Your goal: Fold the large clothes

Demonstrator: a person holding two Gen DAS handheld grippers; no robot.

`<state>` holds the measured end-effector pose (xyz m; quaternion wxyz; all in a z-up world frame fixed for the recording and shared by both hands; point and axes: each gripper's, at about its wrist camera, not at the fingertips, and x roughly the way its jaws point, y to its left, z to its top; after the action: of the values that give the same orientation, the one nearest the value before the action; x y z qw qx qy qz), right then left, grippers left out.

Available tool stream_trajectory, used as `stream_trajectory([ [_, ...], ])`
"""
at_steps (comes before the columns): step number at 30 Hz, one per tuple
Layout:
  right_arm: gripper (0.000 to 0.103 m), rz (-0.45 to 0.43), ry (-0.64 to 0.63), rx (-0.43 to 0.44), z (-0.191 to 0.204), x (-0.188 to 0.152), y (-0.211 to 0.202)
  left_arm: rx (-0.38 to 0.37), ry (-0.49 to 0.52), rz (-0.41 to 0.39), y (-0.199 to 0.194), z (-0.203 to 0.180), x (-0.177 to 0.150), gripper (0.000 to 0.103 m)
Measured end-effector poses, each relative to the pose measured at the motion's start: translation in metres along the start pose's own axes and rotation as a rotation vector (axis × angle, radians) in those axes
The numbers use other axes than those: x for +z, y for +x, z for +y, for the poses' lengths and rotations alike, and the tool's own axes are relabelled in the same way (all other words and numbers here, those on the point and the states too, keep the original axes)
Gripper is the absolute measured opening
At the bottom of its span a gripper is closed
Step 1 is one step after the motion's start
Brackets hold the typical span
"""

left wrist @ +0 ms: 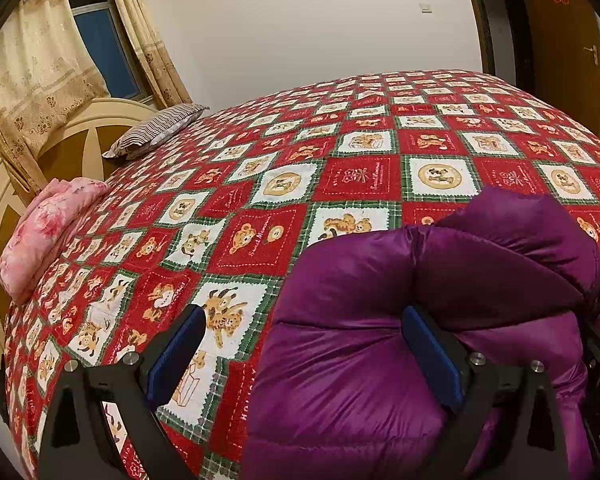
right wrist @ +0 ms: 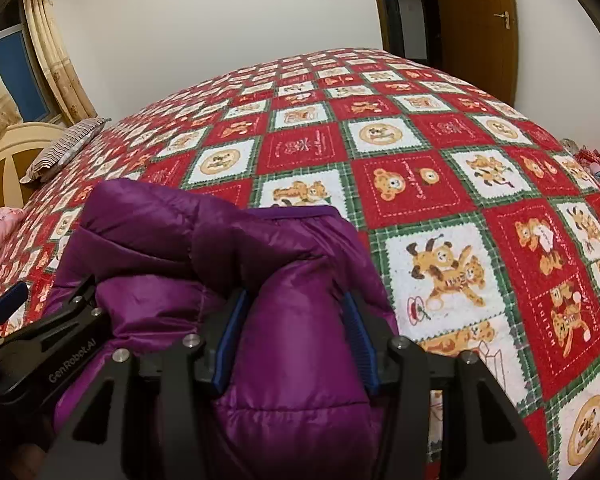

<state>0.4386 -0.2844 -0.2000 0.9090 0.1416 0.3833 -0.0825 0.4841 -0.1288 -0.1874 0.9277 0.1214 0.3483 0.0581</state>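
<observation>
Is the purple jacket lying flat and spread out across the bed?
No: the purple jacket is bunched into puffy folds near the bed's front edge, between the right gripper's fingers.

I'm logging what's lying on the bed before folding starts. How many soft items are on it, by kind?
Purple quilted puffer jacket: 1
Pillows: 2, a striped grey pillow and a pink floral pillow, both by the headboard
Red patchwork teddy-bear bedspread: 1
Total: 4
</observation>
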Motion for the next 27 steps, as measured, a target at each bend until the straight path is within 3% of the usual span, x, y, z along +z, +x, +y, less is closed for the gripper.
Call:
stream_trajectory([
  [27, 0.057, 0.015, -0.007, -0.010, -0.0007, -0.0005, 0.0095, -0.011, 0.002, 0.022, 0.0092, -0.0024, -0.0016, 0.099],
])
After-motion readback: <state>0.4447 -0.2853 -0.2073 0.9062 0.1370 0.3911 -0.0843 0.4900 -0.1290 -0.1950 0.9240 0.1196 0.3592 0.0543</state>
